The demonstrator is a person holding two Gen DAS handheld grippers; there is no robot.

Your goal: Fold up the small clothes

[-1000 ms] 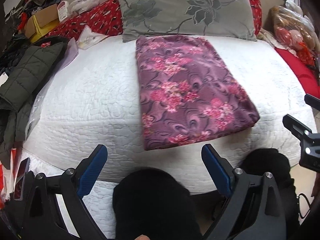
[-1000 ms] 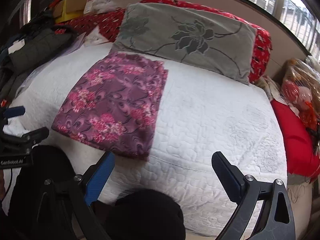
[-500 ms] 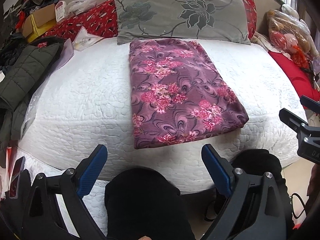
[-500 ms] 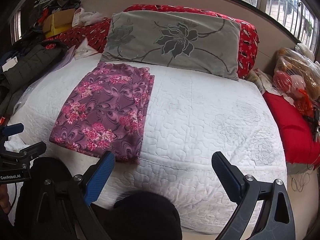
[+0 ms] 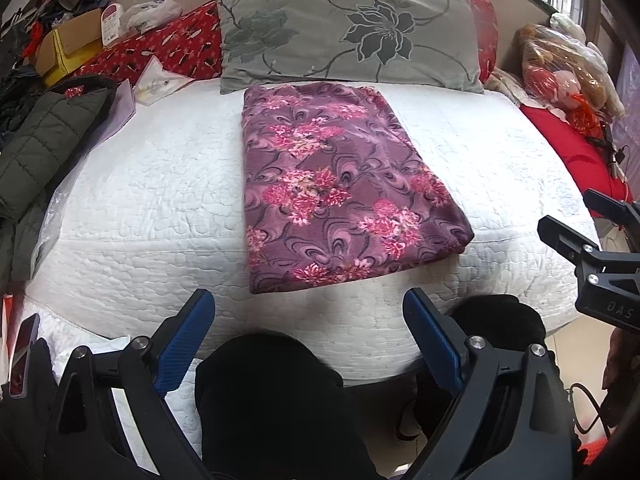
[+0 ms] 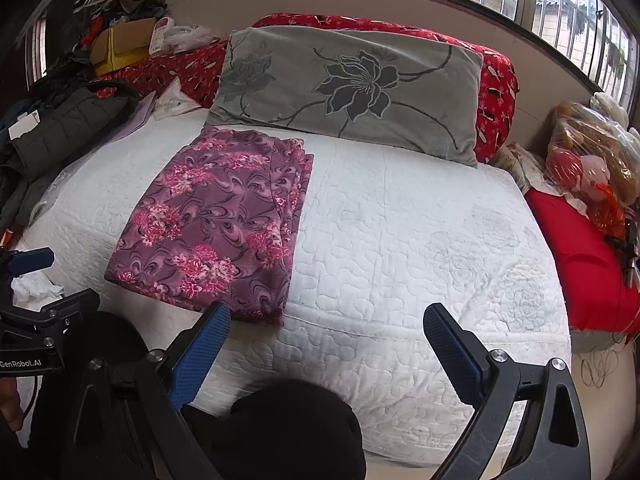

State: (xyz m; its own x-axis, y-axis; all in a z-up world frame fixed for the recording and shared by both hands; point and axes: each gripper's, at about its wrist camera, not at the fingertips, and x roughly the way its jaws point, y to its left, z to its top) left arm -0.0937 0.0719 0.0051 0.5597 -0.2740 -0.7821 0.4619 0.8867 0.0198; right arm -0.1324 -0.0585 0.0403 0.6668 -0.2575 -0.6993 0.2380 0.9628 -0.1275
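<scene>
A purple garment with pink flowers (image 5: 336,184) lies folded into a flat rectangle on the white quilted bed (image 5: 152,200), its far end against the grey pillow. It also shows in the right wrist view (image 6: 216,224), left of centre. My left gripper (image 5: 308,320) is open and empty, held off the bed's near edge, short of the garment. My right gripper (image 6: 326,334) is open and empty, over the near edge to the right of the garment. Each gripper shows at the edge of the other's view.
A grey flower-print pillow (image 5: 344,36) lies on a red bedspread (image 5: 168,48) at the head. A dark quilted jacket (image 5: 40,144) and clutter boxes (image 5: 68,48) sit left. A red cushion (image 6: 588,256) and bagged toys (image 6: 592,156) sit right. Dark-clothed knees (image 5: 272,396) are below the grippers.
Both grippers have drawn back and risen from the bed, so the folded garment looks smaller and farther. Both stay open. The garment has not moved.
</scene>
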